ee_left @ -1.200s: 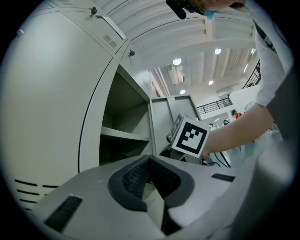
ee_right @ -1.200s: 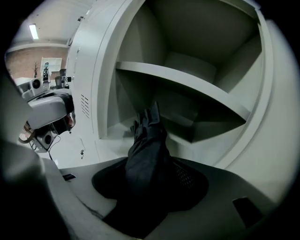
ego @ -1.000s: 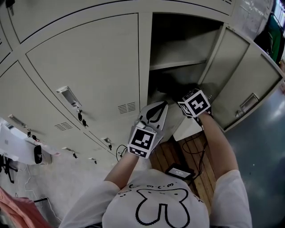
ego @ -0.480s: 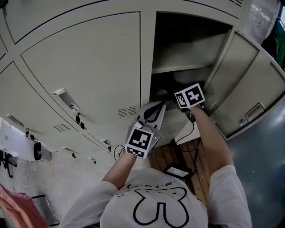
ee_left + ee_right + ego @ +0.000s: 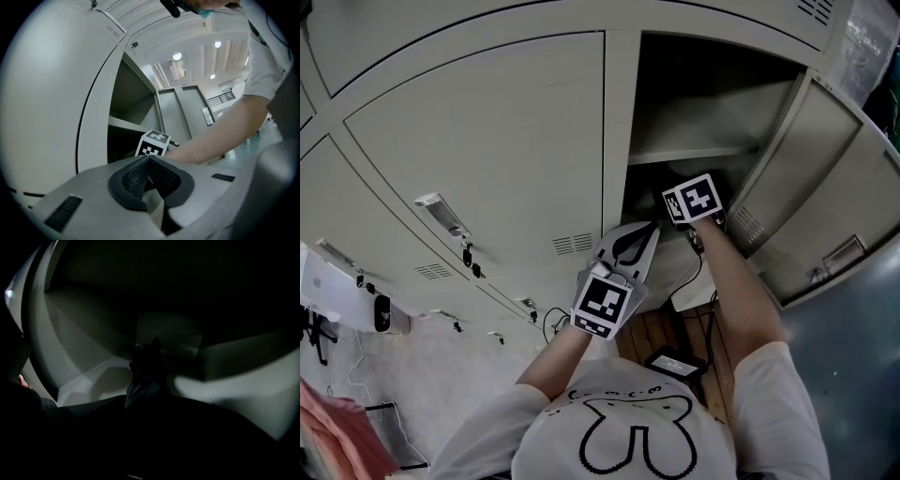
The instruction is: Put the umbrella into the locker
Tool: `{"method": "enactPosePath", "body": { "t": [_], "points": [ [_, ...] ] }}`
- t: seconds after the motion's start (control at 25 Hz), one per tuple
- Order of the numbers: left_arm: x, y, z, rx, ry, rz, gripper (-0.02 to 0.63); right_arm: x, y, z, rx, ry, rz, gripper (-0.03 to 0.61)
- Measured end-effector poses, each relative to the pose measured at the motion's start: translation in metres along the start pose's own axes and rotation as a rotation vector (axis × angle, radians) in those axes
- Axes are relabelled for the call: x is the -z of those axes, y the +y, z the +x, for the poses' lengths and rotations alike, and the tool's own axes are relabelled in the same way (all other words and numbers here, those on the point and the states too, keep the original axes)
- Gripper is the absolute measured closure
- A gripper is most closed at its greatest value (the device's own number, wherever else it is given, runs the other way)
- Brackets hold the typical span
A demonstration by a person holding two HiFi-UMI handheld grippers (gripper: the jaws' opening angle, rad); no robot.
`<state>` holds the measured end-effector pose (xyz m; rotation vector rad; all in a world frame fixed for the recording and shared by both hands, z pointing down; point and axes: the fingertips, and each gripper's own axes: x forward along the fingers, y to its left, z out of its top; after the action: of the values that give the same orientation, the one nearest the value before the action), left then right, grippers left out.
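Note:
The open locker (image 5: pixel 712 103) has a shelf (image 5: pixel 703 150) and its door (image 5: pixel 825 206) swung right. My right gripper reaches into the dark space under the shelf; only its marker cube (image 5: pixel 692 199) shows from the head. In the right gripper view the dark folded umbrella (image 5: pixel 146 373) sticks forward out of my right gripper (image 5: pixel 143 404) over the locker floor (image 5: pixel 225 385). Those jaws are opening, with the umbrella's near end between them. My left gripper (image 5: pixel 647 231) hangs outside the locker's left edge, shut and empty (image 5: pixel 148 158).
Closed locker doors with latch handles (image 5: pixel 441 211) fill the left. Below the open locker lie a white box (image 5: pixel 692 295), a black device (image 5: pixel 675 361) and a cable on a wooden floor. The open door bounds the right side.
My right gripper has gone left and deeper under the shelf with the umbrella. The left gripper has hardly shifted.

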<state>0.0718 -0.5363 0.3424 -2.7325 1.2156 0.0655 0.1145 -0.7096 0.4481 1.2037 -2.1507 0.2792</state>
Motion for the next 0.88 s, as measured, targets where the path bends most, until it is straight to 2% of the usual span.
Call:
{"method": "enactPosePath", "body": {
  "t": [0.48, 0.52, 0.6, 0.72, 0.8, 0.88],
  "points": [
    [-0.005, -0.006, 0.002, 0.005, -0.007, 0.006, 0.621, -0.004, -0.004, 0.004, 0.015, -0.053, 0.040, 0.249],
    [-0.005, -0.007, 0.002, 0.006, -0.006, 0.008, 0.621, -0.005, -0.005, 0.004, 0.019, -0.068, 0.052, 0.224],
    [-0.006, -0.010, 0.000, 0.009, -0.006, 0.013, 0.621, -0.009, -0.005, 0.001, 0.023, -0.096, 0.069, 0.130],
    [-0.007, -0.011, -0.004, 0.005, -0.005, 0.016, 0.621, -0.013, -0.002, -0.004, 0.015, -0.123, 0.073, 0.089],
    [-0.006, -0.012, -0.007, 0.001, -0.004, 0.011, 0.621, -0.015, 0.000, -0.009, 0.015, -0.149, 0.090, 0.019],
    [-0.007, -0.014, -0.010, -0.002, -0.004, 0.008, 0.621, -0.015, -0.001, -0.015, 0.028, -0.174, 0.101, 0.002]
  ]
}}
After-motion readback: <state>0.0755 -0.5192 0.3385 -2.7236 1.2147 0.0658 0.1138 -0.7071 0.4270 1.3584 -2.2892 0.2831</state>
